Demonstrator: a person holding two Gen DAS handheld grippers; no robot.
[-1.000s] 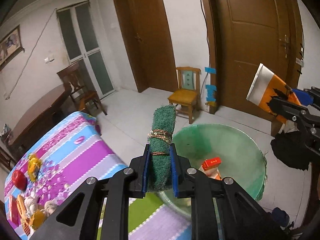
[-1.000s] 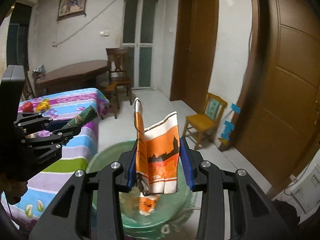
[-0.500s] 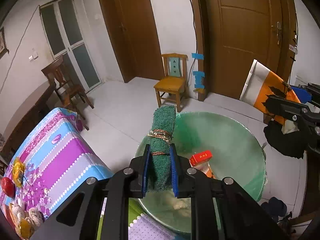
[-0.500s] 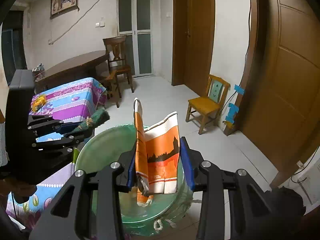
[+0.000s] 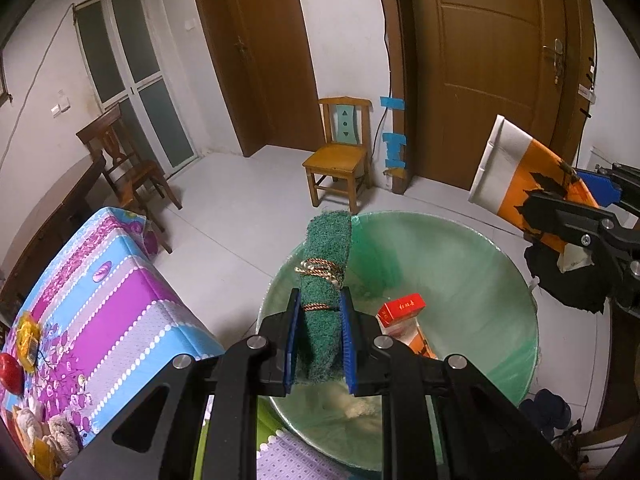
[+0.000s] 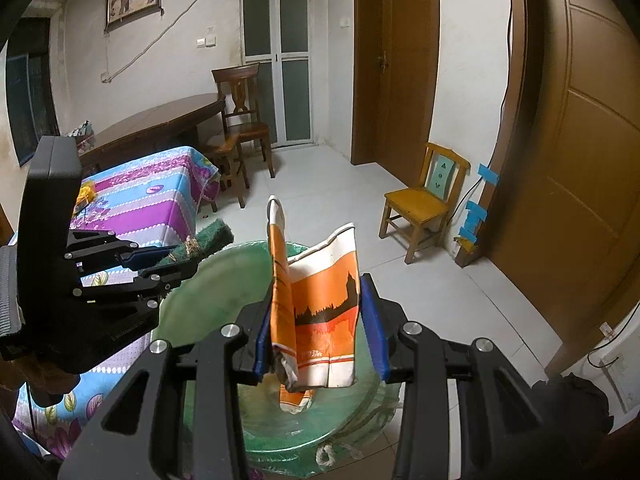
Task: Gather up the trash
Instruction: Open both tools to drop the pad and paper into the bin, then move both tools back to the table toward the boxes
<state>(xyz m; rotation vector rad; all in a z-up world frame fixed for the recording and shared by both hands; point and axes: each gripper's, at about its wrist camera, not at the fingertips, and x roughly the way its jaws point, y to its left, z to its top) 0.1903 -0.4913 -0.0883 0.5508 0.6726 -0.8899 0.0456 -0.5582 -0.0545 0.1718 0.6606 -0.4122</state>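
Above the green-lined trash bin, already holding a red carton, left gripper jaws clamp a green scouring pad, right gripper jaws an orange paper bag; neither dropped yet.

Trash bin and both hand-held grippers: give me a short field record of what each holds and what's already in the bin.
left hand-held gripper: shut on green scouring pad bound with gold string, over the near rim of the bin
right hand-held gripper: shut on orange-and-white paper bag, above the bin
trash bin: green liner, open, on the floor beside the table
in bin: red cigarette pack, orange packaging, pale scraps at the bottom
table: striped floral cloth, red fruit and small items remain
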